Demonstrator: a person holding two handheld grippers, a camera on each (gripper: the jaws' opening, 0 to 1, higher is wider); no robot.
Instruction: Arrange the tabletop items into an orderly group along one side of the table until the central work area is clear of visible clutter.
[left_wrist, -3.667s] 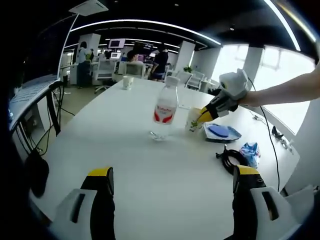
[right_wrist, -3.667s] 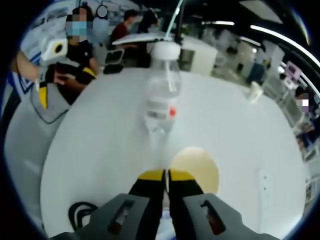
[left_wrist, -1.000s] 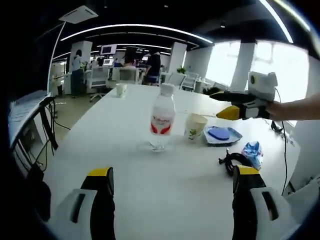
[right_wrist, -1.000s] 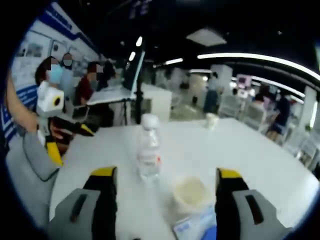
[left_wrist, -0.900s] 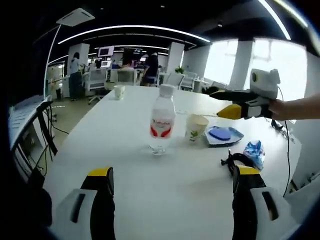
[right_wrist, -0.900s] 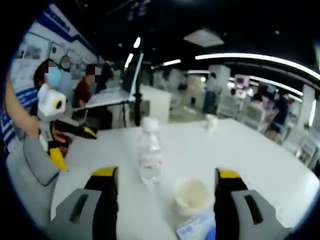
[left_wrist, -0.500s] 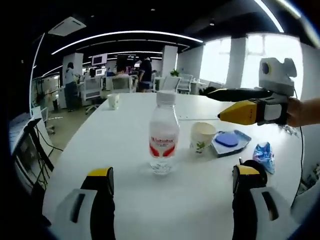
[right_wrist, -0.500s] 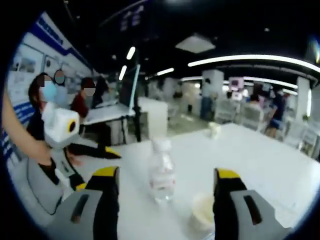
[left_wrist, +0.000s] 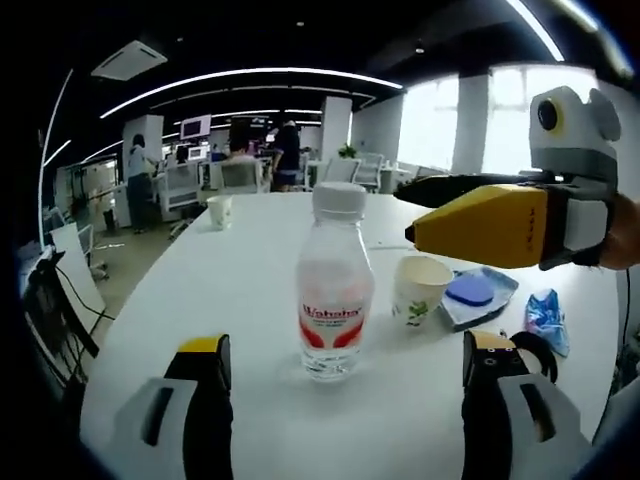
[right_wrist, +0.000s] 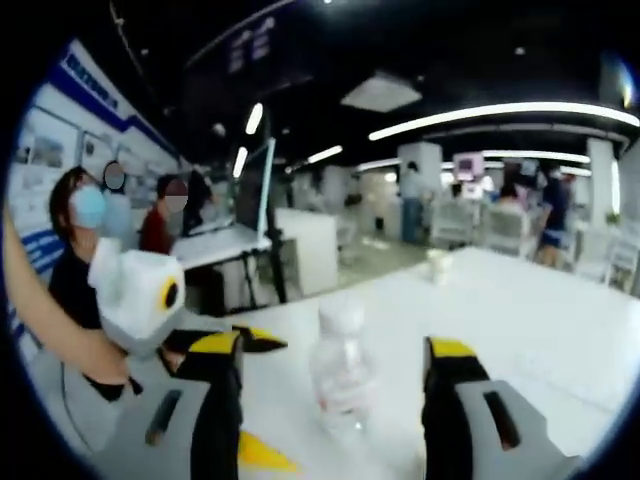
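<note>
Water bottle (left_wrist: 335, 290) stands upright ahead, between the left gripper's (left_wrist: 340, 362) spread jaws.

left tongs (left_wrist: 340, 370) jaws apart | bottle (left_wrist: 335, 285) upright between | paper cup (left_wrist: 420, 291) beside

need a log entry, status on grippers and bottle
Both hand-held grippers open: left, right. Bottle upright on table, ungripped. Cup close beside it.

Window glare, blurred fisheye edges
</note>
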